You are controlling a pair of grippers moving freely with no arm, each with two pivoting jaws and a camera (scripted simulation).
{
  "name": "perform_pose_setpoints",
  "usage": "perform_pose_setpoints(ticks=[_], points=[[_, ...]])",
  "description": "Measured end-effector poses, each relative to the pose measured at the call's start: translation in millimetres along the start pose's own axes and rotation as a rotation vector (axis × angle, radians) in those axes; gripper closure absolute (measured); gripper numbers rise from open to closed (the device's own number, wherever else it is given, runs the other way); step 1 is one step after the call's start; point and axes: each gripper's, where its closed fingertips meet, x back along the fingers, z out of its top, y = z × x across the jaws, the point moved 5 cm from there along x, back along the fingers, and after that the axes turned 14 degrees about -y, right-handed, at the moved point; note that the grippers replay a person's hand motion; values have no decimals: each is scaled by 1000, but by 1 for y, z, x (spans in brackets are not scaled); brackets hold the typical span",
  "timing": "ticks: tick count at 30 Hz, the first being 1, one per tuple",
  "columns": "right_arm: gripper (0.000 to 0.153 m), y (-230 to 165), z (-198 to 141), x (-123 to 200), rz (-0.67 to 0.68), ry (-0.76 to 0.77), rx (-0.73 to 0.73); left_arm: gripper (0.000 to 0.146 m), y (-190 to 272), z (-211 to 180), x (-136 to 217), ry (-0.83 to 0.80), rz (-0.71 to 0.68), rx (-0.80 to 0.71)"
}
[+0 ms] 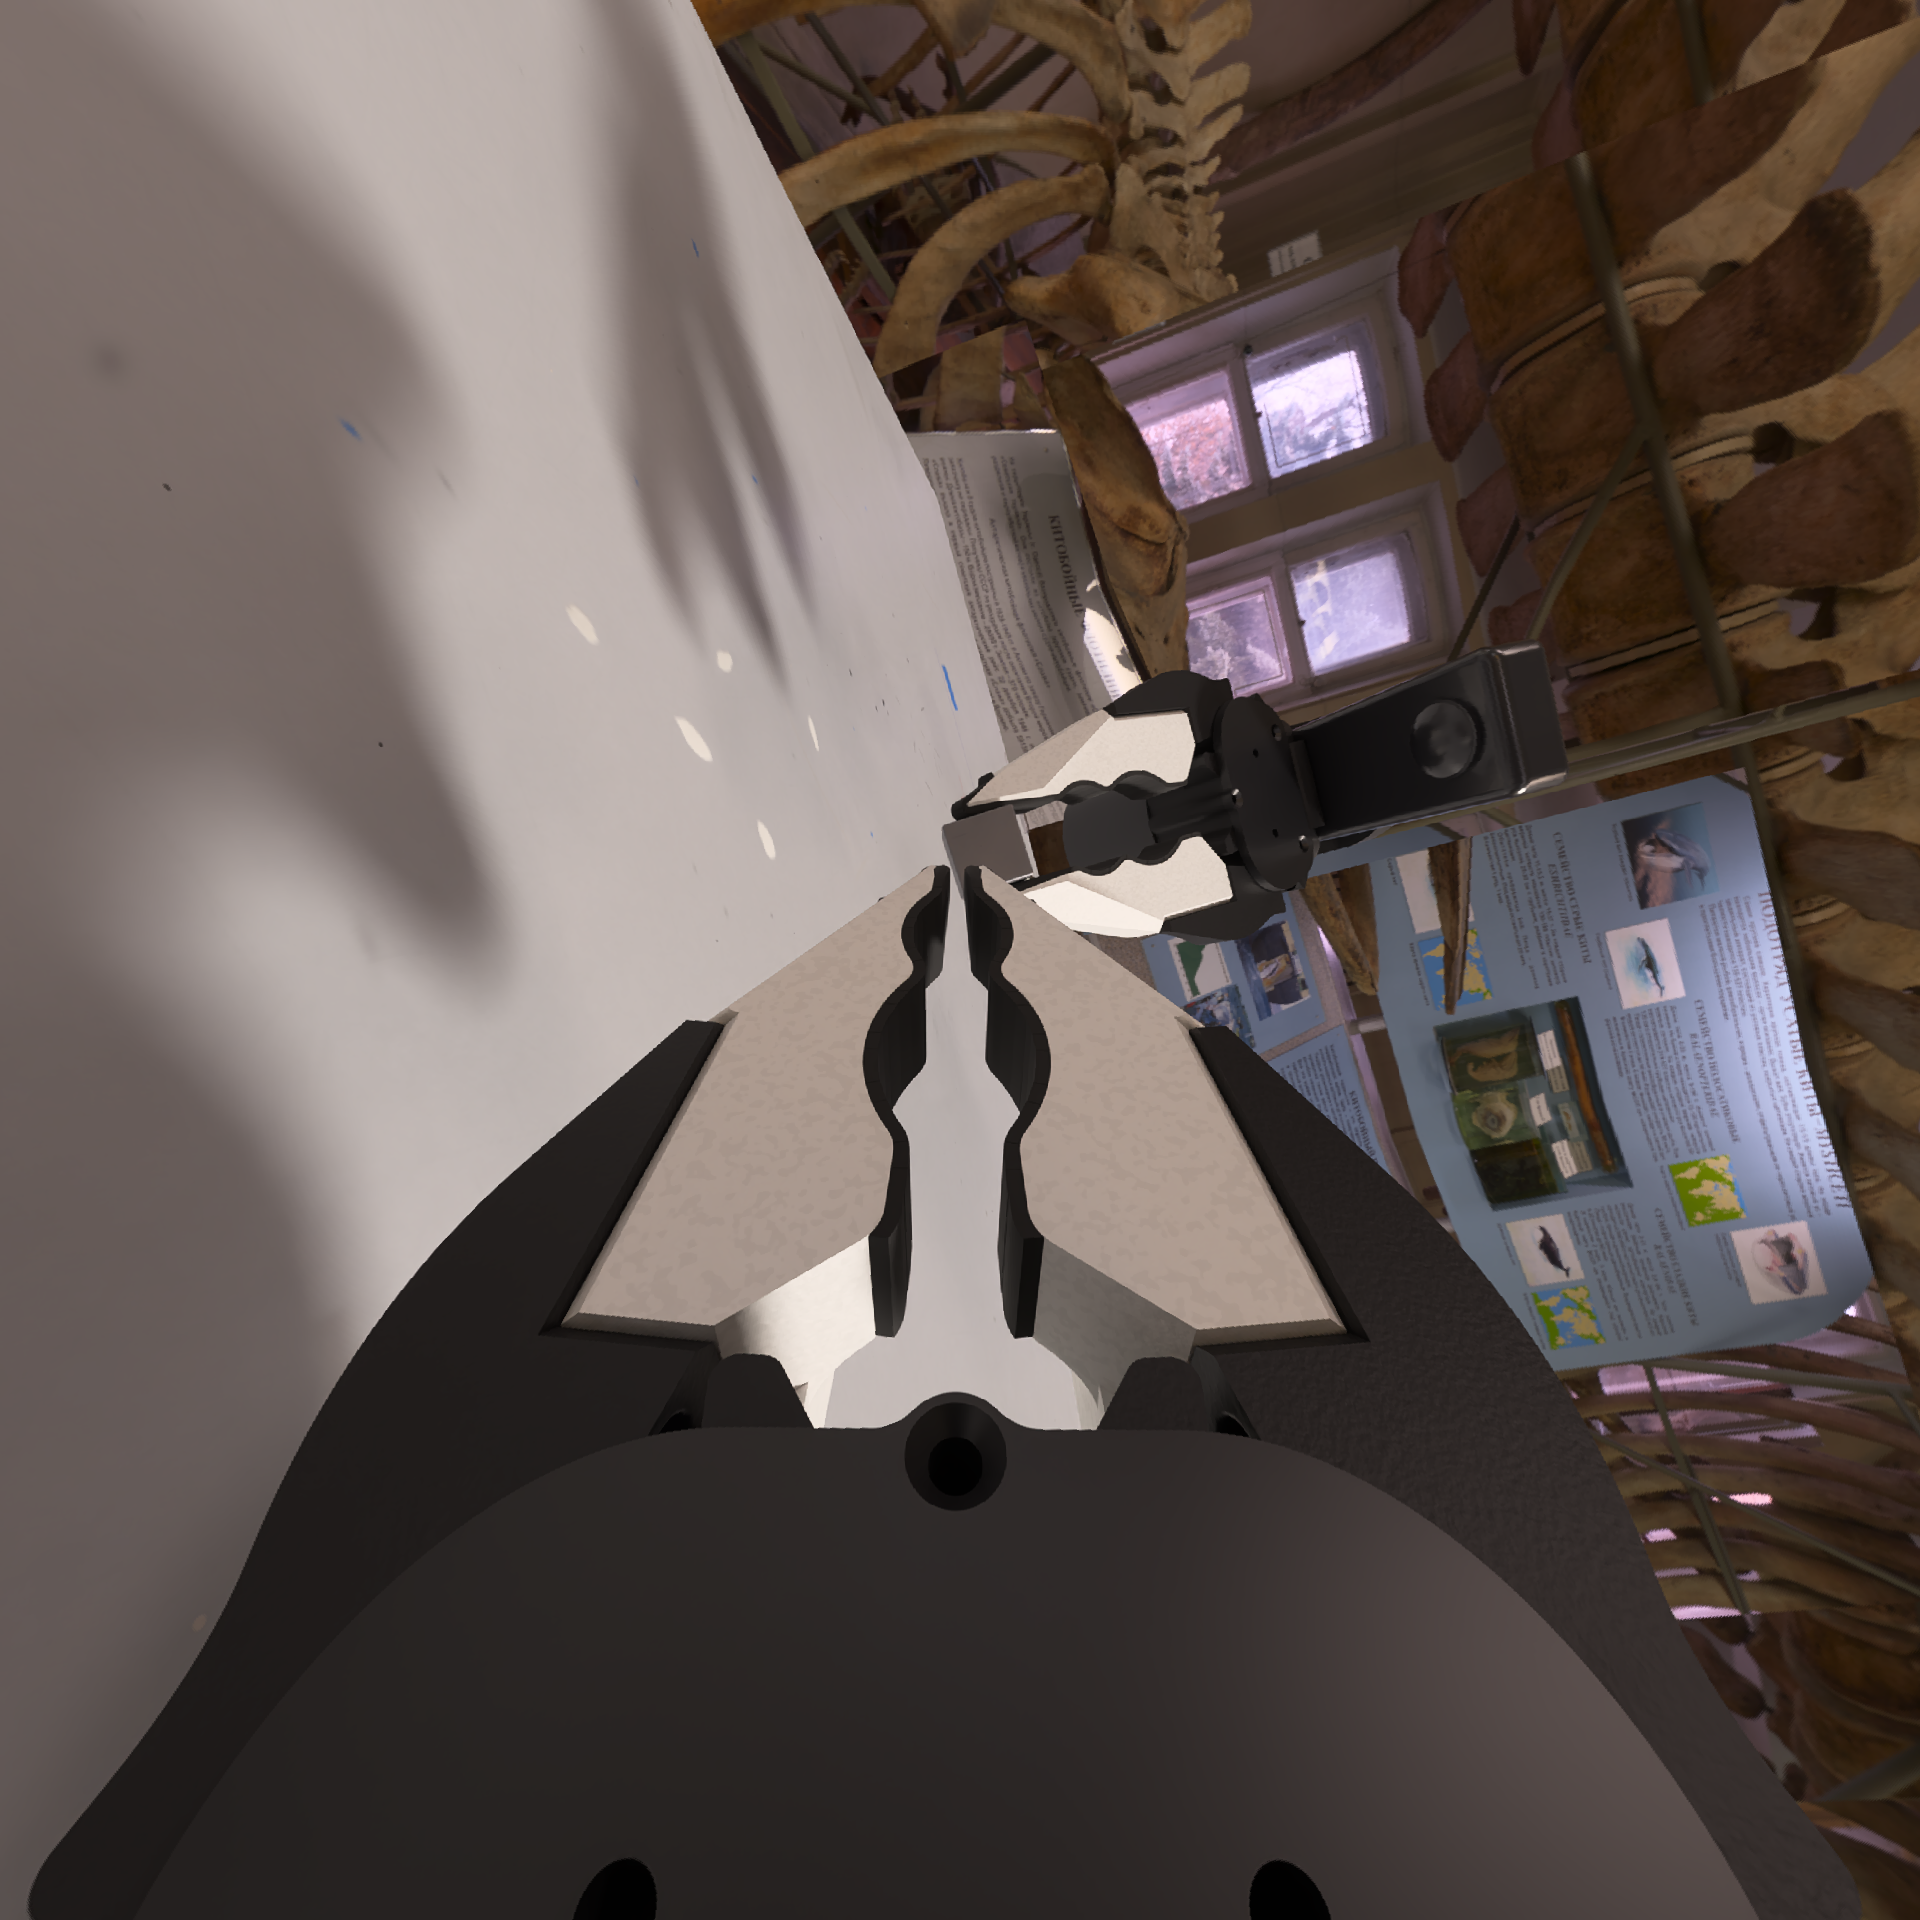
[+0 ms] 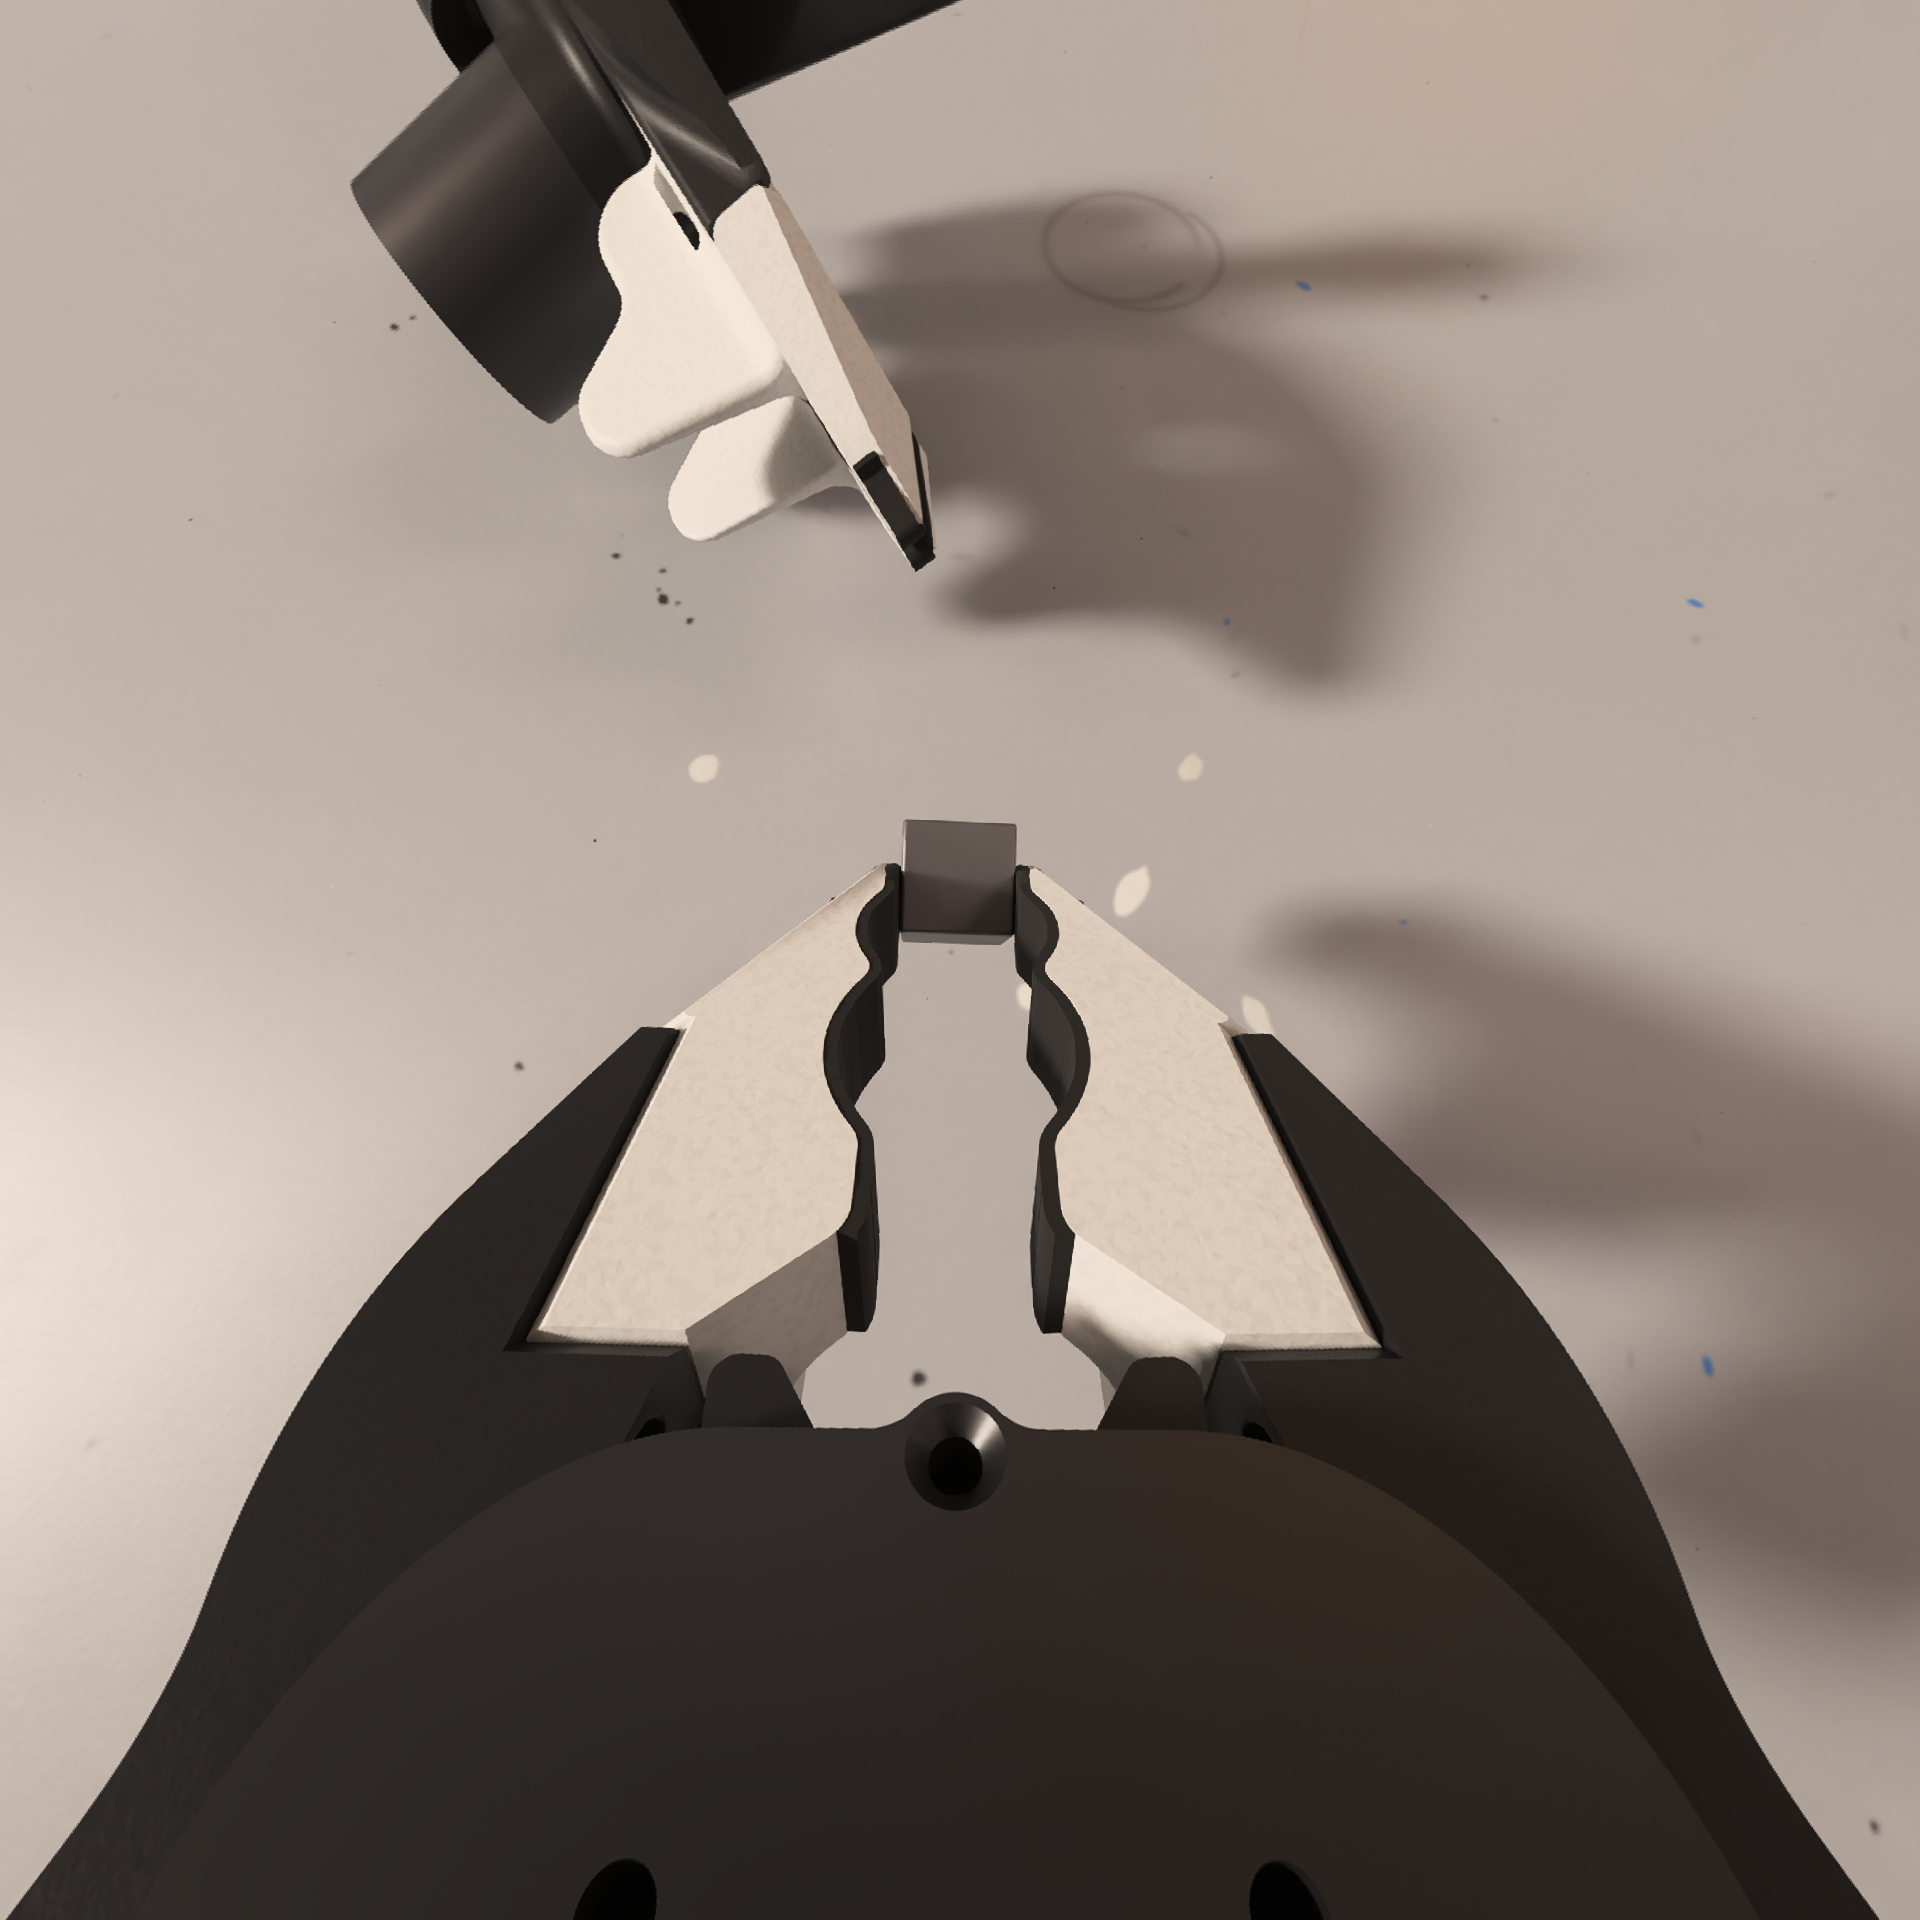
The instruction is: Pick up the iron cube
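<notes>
Grey and matte, the iron cube (image 2: 957,880) is a small block with sharp edges, its top face a shade darker than the face turned to the camera. In the right wrist view it sits just above the middle of the frame, pinched between the two black pads at the very tips of the right gripper (image 2: 957,894). The left pad presses its left face and the right pad its right face, so the gripper is closed only as far as the cube's width. About half of the cube sticks out past the fingertips. Below it lies the pale counter (image 2: 260,727), flecked with dark and blue specks; whether the cube touches the counter cannot be told from this view.

At the upper left of that frame, the left gripper (image 2: 914,530) points down and to the right, well apart from the cube, with soft shadows spreading right of it.

In the left wrist view, the counter (image 1: 364,623) fills the left half of the frame. At centre, the left gripper (image 1: 957,883) has its fingers nearly together, a thin gap between the tips, holding nothing. Just right of those tips the cube (image 1: 982,844) shows in the right gripper (image 1: 997,842), clear of the counter's surface. Skeleton bones (image 1: 1143,156) and a blue poster (image 1: 1621,1070) fill the right side.
</notes>
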Motion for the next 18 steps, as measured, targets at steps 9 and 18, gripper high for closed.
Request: perform_pose_setpoints(ticks=[9, 18], points=[[131, -2, 2, -1, 2, 5, 13, 143, 0, 0, -1, -4, -5, 5], [131, -5, 10, 4, 1, 27, 32, 143, 3, -1, -2, -15, -54, 32]])
